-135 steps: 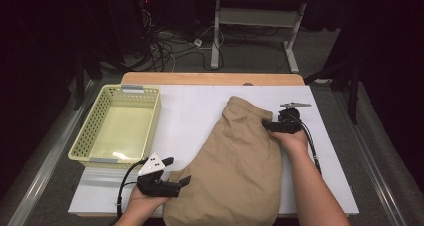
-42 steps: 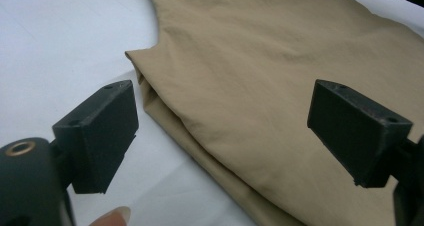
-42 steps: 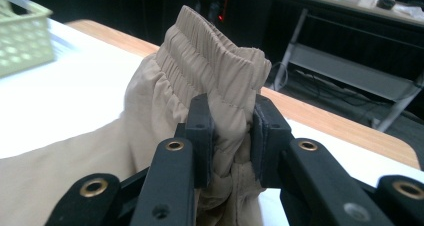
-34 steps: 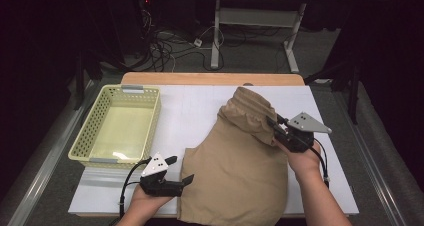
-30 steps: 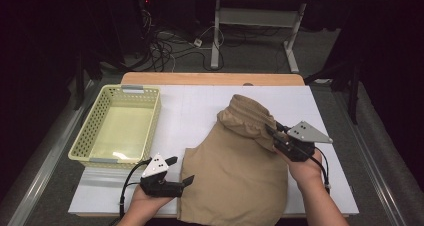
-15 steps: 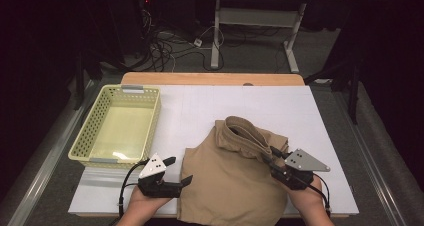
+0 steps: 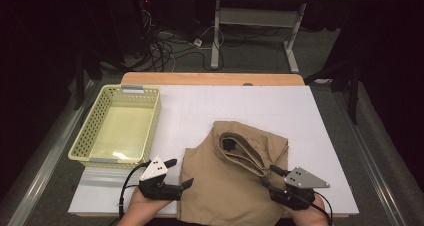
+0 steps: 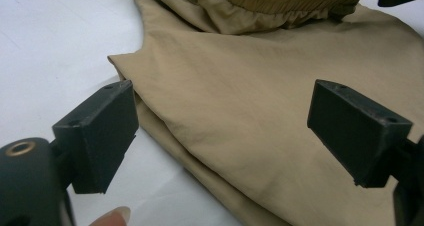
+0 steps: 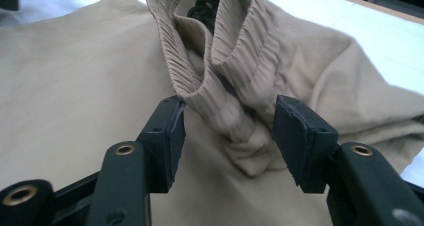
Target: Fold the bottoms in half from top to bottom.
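As folded — tan shorts, waistband toward right tool; long axis near-to-far

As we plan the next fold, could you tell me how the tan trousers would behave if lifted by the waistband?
The tan trousers would probably droop, since they crease softly. The ribbed waistband looks stretchy, so likely grippable rather than slippery. They seem light.

Place: you worked in a lab-like recording room.
Evidence: dark surroundings, tangled floor cables, a white-covered table, a metal bench frame behind.

White table carries a yellow basket and tan trousers.
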`<state>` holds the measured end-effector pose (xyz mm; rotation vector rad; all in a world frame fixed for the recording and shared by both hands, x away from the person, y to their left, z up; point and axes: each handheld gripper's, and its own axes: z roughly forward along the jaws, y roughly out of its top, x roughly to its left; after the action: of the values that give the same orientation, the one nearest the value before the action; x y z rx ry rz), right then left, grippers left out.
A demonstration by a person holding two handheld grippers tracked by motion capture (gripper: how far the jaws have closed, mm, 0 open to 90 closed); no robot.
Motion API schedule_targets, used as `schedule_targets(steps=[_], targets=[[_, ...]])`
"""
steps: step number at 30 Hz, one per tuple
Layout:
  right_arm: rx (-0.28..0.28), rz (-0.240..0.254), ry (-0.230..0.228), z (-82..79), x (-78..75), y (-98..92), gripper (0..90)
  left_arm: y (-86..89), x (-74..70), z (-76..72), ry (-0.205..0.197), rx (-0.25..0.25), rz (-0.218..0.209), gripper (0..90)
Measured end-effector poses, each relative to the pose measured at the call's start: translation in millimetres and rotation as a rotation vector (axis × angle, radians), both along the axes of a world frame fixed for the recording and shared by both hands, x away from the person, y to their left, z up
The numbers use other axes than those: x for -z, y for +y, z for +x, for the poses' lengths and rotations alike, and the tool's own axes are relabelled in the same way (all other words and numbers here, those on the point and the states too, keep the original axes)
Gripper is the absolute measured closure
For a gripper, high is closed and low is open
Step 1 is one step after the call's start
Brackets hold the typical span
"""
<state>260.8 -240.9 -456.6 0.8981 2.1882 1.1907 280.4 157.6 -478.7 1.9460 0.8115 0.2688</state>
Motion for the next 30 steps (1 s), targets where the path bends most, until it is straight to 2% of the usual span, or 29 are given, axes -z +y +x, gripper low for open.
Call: schedule_targets(steps=[6, 9, 18, 22, 25, 27, 29, 30], targets=[[-0.013, 0.009, 0.003, -14.6, 6.7, -5.4, 45.8, -3.9, -0.7, 0.0, -0.002, 0.011, 0.002, 12.2], [-0.011, -0.010, -0.001, -19.5, 7.0, -9.4, 45.3, -5.5, -1.3, 1.0, -0.001, 0.010, -0.007, 12.2], [0.011, 0.011, 0.001, -23.4, 5.2, -18.4, 43.6, -10.8, -2.3, 4.5, 0.005, 0.009, -0.008, 12.2], [0.015, 0.025, 0.000, -24.7, 4.4, -17.6, 41.7, -25.6, -15.1, 13.3, 0.006, 0.023, 0.003, 13.3], [0.011, 0.022, -0.003, -24.8, 4.0, -16.6, 41.2, -33.5, -19.2, 18.2, 0.008, 0.029, 0.018, 13.8], [0.009, 0.025, -0.001, -24.9, 4.3, -16.4, 41.2, -45.9, -24.2, 30.6, 0.016, 0.031, 0.018, 15.1], [0.010, 0.024, -0.001, -25.0, 4.5, -16.5, 41.2, -50.1, -25.8, 35.0, 0.019, 0.033, 0.010, 21.5], [0.010, 0.024, 0.001, -24.8, 4.4, -16.6, 41.2, -56.1, -27.8, 40.4, 0.022, 0.033, 0.012, 21.5]])
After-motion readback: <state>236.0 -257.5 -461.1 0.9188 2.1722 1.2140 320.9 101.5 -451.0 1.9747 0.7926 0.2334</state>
